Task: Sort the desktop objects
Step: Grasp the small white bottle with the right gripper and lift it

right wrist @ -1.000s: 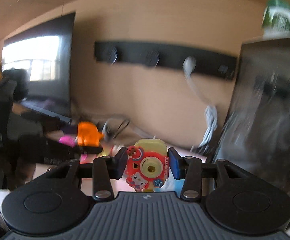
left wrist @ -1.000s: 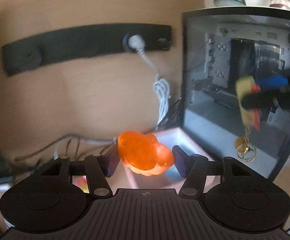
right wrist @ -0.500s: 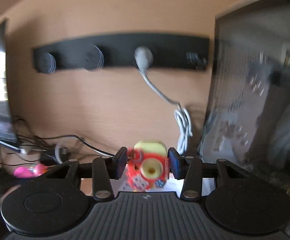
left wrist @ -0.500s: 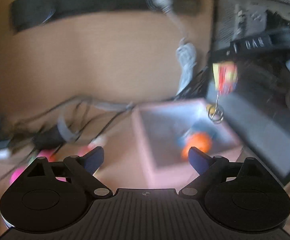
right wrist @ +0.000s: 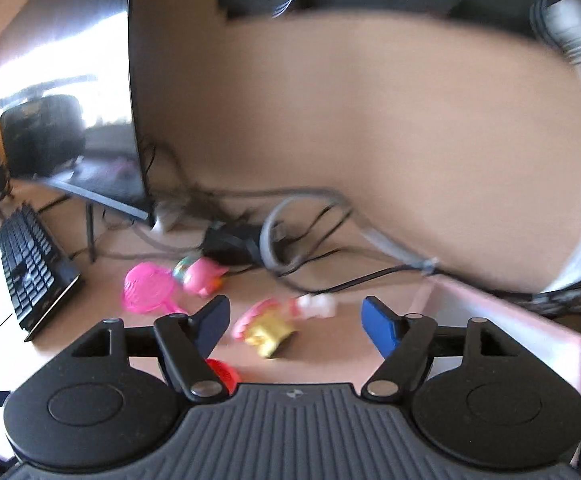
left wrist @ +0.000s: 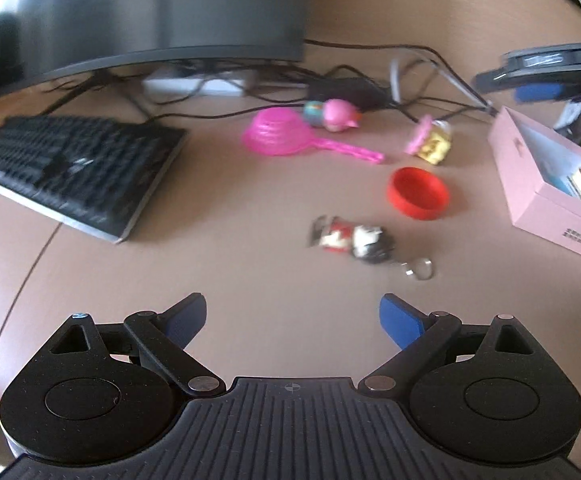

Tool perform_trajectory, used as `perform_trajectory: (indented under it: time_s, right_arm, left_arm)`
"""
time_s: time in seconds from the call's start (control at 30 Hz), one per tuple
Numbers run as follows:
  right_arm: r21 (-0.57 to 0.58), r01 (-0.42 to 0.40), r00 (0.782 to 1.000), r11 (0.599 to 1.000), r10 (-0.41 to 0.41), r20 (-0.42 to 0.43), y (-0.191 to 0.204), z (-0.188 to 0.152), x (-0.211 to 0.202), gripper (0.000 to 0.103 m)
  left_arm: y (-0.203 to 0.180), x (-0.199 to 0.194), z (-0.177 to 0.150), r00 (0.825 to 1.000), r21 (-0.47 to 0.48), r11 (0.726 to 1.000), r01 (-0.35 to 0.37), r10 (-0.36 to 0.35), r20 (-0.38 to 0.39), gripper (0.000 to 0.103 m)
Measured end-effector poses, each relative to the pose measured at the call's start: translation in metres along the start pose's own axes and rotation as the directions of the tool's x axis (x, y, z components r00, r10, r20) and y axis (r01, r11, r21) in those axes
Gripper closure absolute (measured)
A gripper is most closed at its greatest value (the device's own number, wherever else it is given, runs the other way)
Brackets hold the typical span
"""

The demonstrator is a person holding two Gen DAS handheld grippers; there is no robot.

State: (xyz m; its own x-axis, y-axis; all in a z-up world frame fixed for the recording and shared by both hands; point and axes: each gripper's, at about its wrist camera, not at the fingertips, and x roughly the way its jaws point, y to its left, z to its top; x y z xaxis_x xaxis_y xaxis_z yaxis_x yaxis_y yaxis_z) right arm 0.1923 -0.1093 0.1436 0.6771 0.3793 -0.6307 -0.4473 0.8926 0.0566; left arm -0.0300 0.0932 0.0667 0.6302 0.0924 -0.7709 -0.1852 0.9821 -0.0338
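Pink box [left wrist: 530, 200] — both grippers empty

- I see a pink box [left wrist: 538, 196] with small black print on its side
- red bowl [left wrist: 417, 193]
- hot-pink strainer [left wrist: 286, 136]
- red, white and black figure keychain [left wrist: 352, 238]
- black keyboard [left wrist: 74, 168]
- tan counter [left wrist: 230, 264]
- left claw [left wrist: 292, 320], blue pads [left wrist: 400, 320]

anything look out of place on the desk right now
Yes: toys lie loose on the desk, outside the pink box: a keychain figure on its side, a red cap and a pink strainer.
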Motion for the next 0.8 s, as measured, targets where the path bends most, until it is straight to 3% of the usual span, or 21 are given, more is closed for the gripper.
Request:
perform_trajectory:
  time_s: [0.1, 0.2, 0.37, 0.4, 0.57, 0.8]
  right_arm:
    - [0.031, 0.017, 0.997, 0.999, -0.015, -0.074, 0.010, 0.008, 0.048, 0.030]
    - [0.036, 0.090, 0.987, 0.995, -0.084, -0.137, 0.007, 0.018, 0.101, 0.036]
    - [0.058, 0.182, 0.957, 0.982, -0.163, -0.242, -0.004, 0.009, 0.159, 0.058]
    - [0.059, 0.182, 0.954, 0.982, -0.161, -0.253, -0.003, 0.006, 0.162, 0.058]
    - [0.028, 0.078, 0.966, 0.997, -0.068, -0.251, 0.020, -0.009, 0.139, 0.059]
    - [-0.030, -0.064, 0.957, 0.997, 0.053, -0.287, 0.053, -0.072, 0.068, 0.059]
  left_arm:
    - [0.015, -0.019, -0.013, 1.000, -0.019, 1.000, -0.006, 0.006, 0.013, 0.005]
    - [0.021, -0.025, -0.020, 1.000, -0.027, 1.000, -0.002, 0.003, 0.015, 0.004]
    - [0.036, -0.026, -0.030, 1.000, -0.032, 0.999, -0.014, 0.013, -0.022, 0.003]
    - [0.038, -0.025, -0.030, 1.000, -0.036, 0.999, -0.017, 0.016, -0.024, 0.003]
    - [0.030, -0.015, -0.024, 0.999, -0.007, 1.000, 0.025, -0.025, -0.026, 0.003]
    - [-0.014, 0.001, -0.016, 0.991, 0.124, 0.984, 0.132, -0.129, -0.027, 0.003]
